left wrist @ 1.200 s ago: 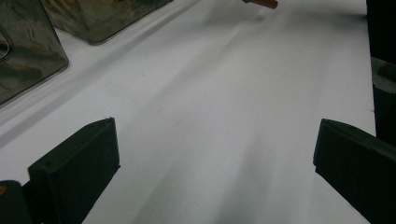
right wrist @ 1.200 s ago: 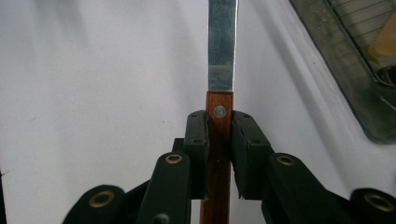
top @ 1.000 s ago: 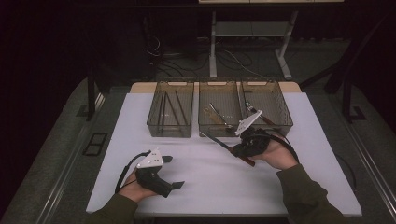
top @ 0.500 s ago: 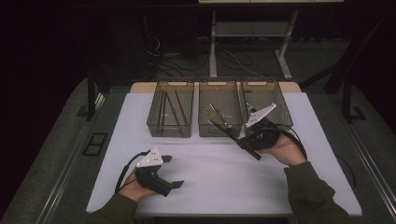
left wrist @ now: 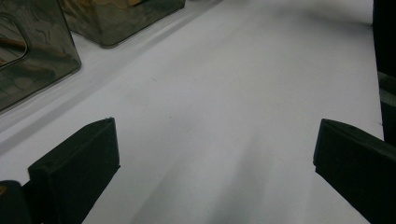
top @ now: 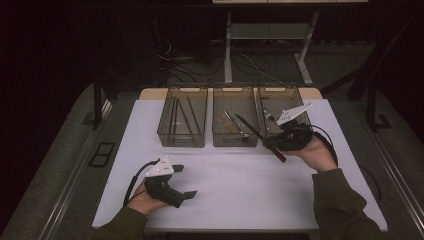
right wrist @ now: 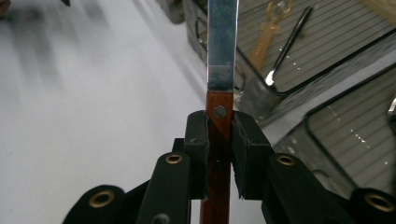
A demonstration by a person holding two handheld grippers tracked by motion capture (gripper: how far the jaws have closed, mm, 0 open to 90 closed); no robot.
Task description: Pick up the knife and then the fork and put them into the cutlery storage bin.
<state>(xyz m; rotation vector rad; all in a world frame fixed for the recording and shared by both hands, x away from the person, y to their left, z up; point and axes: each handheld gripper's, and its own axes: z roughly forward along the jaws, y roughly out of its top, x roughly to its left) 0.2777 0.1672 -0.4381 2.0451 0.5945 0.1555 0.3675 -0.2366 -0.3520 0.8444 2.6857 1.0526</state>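
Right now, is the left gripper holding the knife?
No, the left gripper rests open on the white table; the right gripper clamps the knife by its wooden handle.

Dim room around a lit white table [top: 250,200]; the right gripper view's far left edge is motion-blurred.

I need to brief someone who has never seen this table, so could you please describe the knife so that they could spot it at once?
Start at the three clear bins along the far edge of the white table. At the middle bin's near right corner, the right gripper is shut on the knife. Unlike the utensils lying in the bins, it has a reddish-brown wooden handle, a riveted steel blade, and is lifted off the table.
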